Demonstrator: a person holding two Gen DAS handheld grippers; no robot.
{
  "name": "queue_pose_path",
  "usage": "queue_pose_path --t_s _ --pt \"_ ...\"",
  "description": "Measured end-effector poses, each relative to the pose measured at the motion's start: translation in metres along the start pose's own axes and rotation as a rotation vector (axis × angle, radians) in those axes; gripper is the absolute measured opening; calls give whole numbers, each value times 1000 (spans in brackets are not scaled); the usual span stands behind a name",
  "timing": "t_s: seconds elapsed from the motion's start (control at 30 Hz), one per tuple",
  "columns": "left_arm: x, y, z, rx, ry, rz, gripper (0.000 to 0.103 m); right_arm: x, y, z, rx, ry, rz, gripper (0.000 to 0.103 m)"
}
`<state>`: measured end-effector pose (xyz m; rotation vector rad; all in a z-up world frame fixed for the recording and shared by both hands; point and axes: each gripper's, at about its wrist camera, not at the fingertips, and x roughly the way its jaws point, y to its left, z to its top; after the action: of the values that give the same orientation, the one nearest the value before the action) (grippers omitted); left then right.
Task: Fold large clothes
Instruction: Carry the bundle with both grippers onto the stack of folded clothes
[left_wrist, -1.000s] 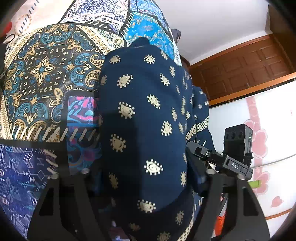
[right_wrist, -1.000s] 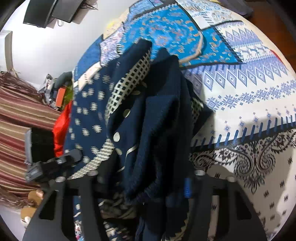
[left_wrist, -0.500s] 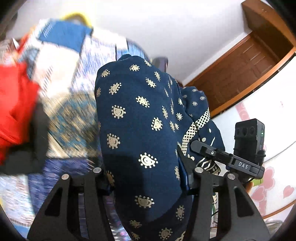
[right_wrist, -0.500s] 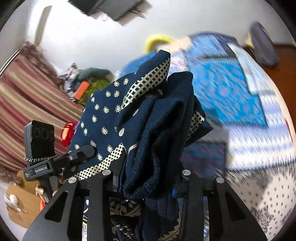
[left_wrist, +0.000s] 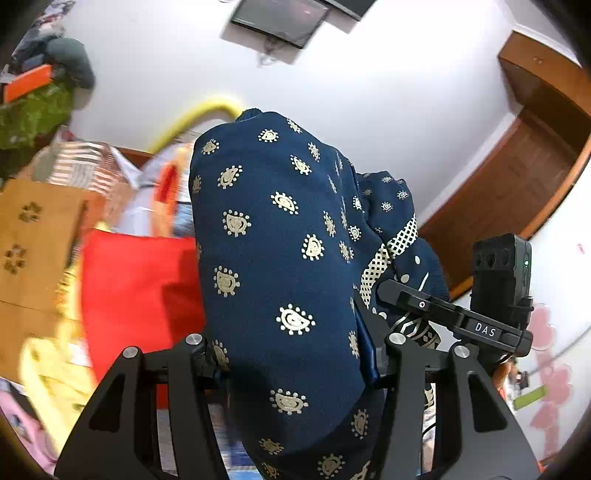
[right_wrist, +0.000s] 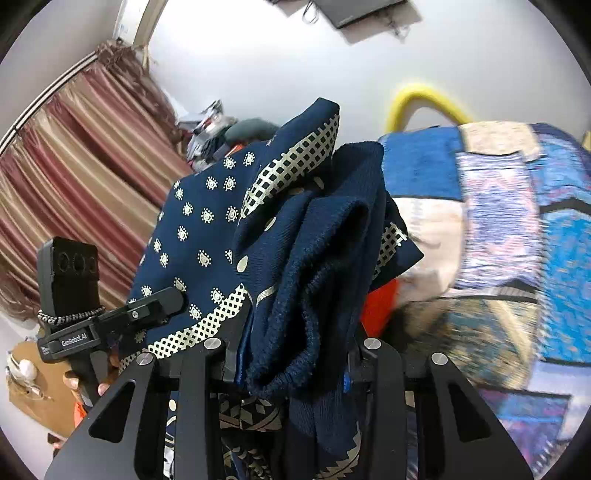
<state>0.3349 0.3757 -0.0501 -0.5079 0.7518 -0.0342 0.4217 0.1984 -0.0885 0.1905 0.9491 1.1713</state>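
Observation:
A navy blue garment (left_wrist: 280, 266) with gold paisley dots and a checkered gold trim is bunched up and held in the air by both grippers. My left gripper (left_wrist: 295, 354) is shut on its dotted body, and the cloth hides the fingertips. My right gripper (right_wrist: 291, 354) is shut on thick folded layers of the same garment (right_wrist: 295, 258), with its ribbed hem hanging over the jaws. The right gripper's body shows in the left wrist view (left_wrist: 461, 321), and the left gripper's body shows in the right wrist view (right_wrist: 110, 321). They are close together.
A patterned blue bedspread (right_wrist: 517, 258) lies right and below. A red cloth (left_wrist: 140, 291) and yellow clothes (left_wrist: 55, 369) lie in a pile at left. Striped curtains (right_wrist: 74, 166), a cardboard box (left_wrist: 33, 240), a white wall and a brown door (left_wrist: 517, 184) surround.
Both grippers have lifted and tilted upward with the garment, so the bedspread has dropped out of the left view and the wall, curtains and clothes pile have come into sight.

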Motion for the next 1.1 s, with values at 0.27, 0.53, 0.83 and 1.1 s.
queue_pose_path --t_s 0.27,0.53,0.83,1.1 --pt "6 98 7 -77 51 105 53 114 3 4 72 114 49 33" --pt "72 210 -32 -251 140 121 66 201 -36 -22 74 253 -62 42" --pt "61 189 -28 -141 109 260 85 172 -18 -25 -14 253 -196 51" --pt "9 151 -30 -79 30 369 85 113 17 -24 -129 162 -296 51"
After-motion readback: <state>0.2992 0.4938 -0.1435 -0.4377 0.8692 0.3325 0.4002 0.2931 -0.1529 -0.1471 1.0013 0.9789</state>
